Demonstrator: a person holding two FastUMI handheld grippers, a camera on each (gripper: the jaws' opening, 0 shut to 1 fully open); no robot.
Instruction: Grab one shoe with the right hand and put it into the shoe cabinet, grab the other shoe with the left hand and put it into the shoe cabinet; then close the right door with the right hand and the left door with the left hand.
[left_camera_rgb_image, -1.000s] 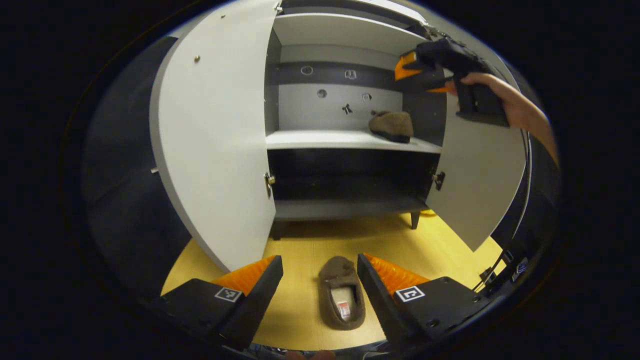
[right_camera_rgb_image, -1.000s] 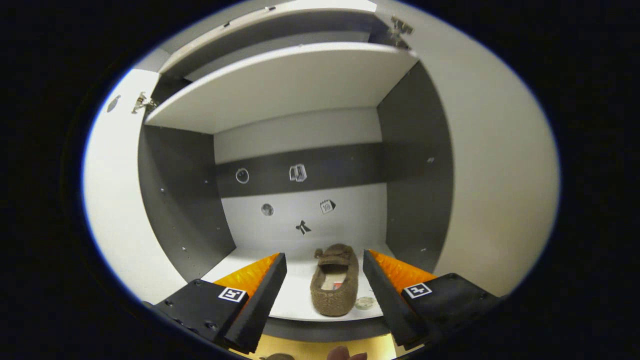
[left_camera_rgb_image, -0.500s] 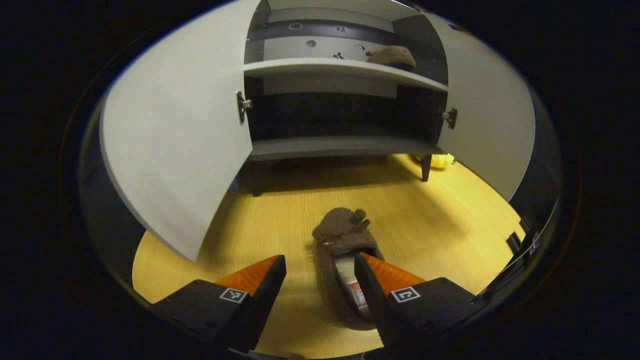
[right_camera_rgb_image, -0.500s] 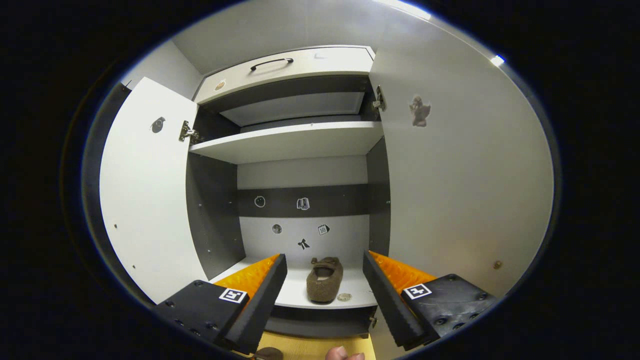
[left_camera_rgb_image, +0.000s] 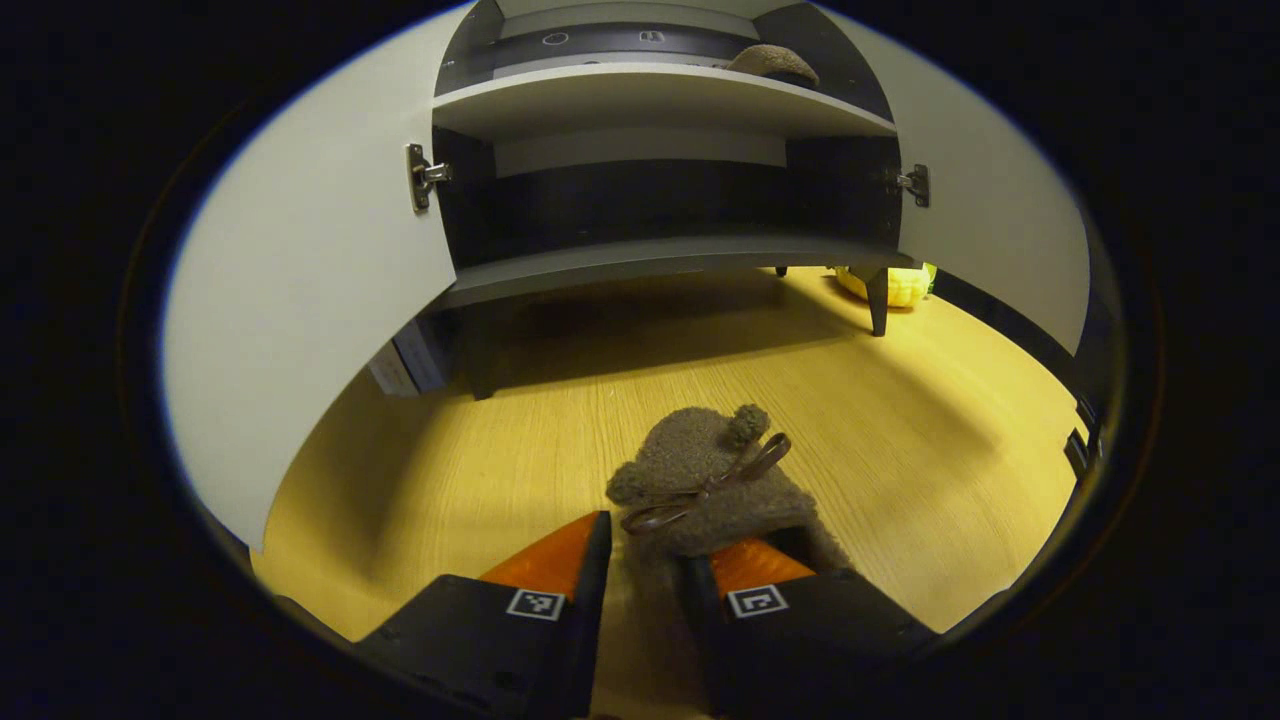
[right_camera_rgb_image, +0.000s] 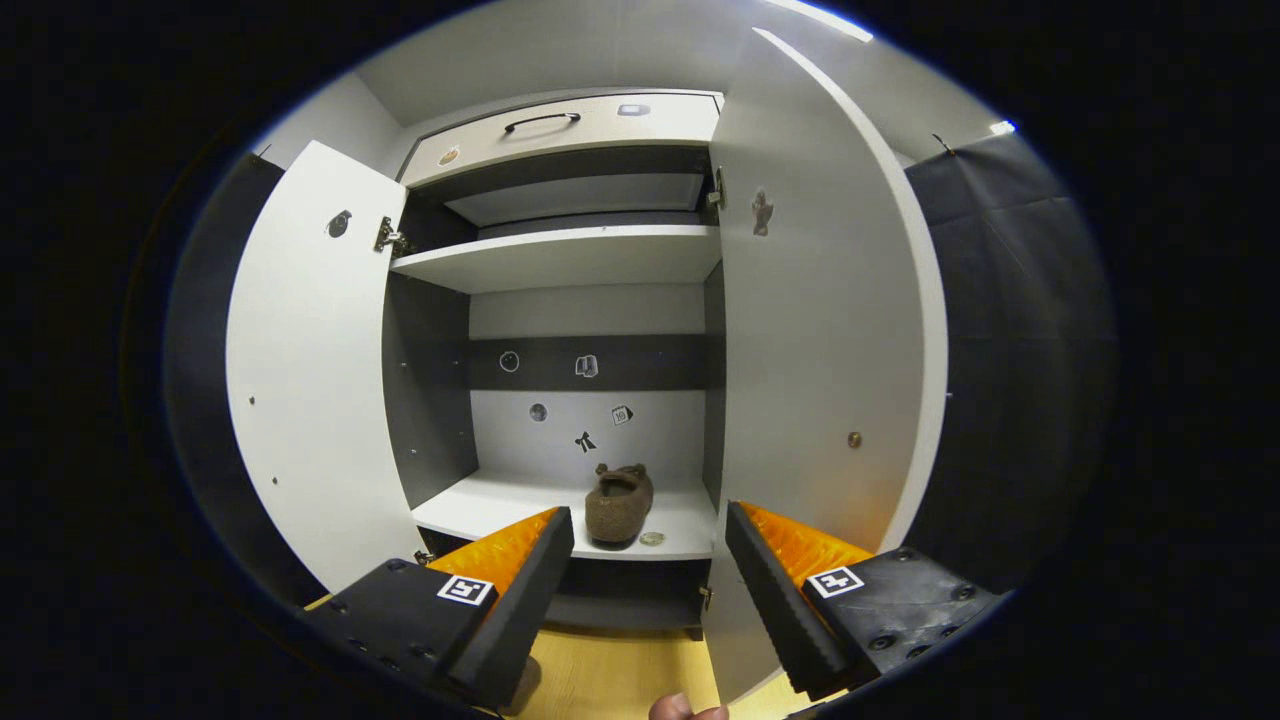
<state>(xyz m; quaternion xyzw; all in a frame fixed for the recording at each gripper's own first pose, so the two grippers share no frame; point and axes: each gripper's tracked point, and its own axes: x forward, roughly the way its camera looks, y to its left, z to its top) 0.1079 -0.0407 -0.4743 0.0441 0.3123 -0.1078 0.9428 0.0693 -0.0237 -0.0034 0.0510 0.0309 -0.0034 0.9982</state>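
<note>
A brown fuzzy shoe with a small bow lies on the yellow wood floor in front of the open shoe cabinet. My left gripper is down at its heel end, both fingers pressed on the shoe's side wall. The other brown shoe stands on the cabinet's middle shelf, toward the right side; the left gripper view catches it at the top. My right gripper hangs open in front of the cabinet, well back from that shoe, with nothing between its fingers.
Both cabinet doors stand wide open: left door, right door. A drawer with a dark handle tops the cabinet. A yellow object sits on the floor by the cabinet's right leg. The lower shelf is dark.
My left gripper dropped to the floor shoe and closed from open onto its side. My right gripper pulled back out of the cabinet, leaving the other shoe on the shelf.
</note>
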